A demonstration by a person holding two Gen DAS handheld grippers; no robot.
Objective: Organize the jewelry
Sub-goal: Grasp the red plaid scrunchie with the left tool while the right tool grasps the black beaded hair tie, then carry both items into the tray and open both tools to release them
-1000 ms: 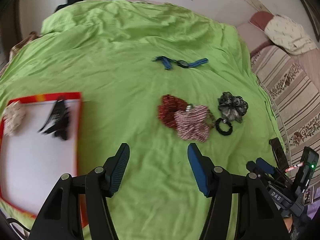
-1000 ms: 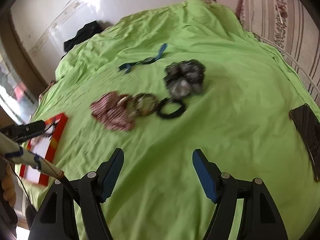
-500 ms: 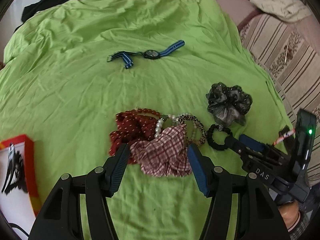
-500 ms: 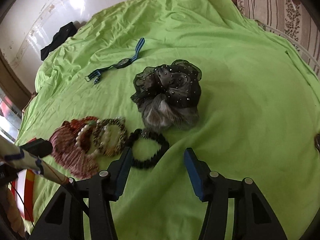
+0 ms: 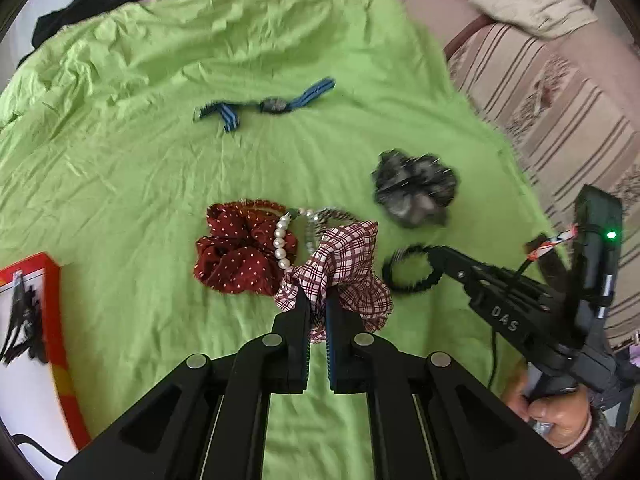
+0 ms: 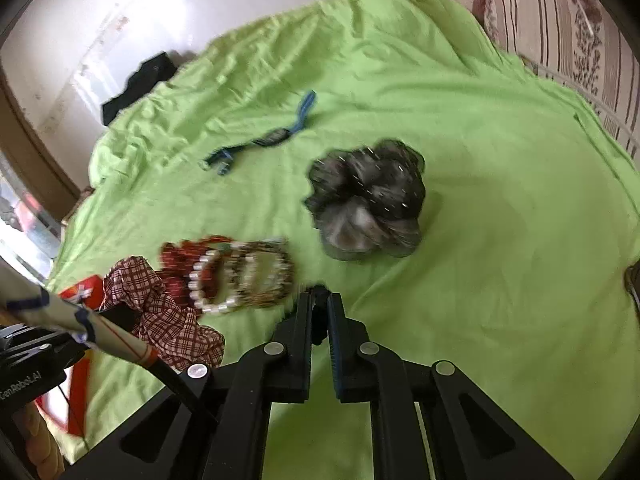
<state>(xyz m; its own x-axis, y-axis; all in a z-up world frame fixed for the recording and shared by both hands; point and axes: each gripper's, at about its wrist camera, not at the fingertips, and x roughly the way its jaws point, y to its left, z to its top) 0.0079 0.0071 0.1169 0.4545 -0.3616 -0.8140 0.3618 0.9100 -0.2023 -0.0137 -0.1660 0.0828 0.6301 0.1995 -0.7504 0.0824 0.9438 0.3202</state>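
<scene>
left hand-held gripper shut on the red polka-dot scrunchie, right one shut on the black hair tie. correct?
Wrong on the left. The left hand-held gripper is shut on the plaid scrunchie, seen in the left wrist view; the red polka-dot scrunchie lies untouched beside it. The right hand-held gripper is shut on the black hair tie.

Bed sheet (image 5: 120, 184): carries everything.
Watch (image 5: 272, 105): farthest back.
Ruffled scrunchie (image 5: 414, 192): right, nearer than the watch.
Dotted scrunchie (image 5: 236, 252): centre, bead bracelets (image 5: 282, 244) on its right edge.
Tray (image 5: 52, 320): far left.
</scene>
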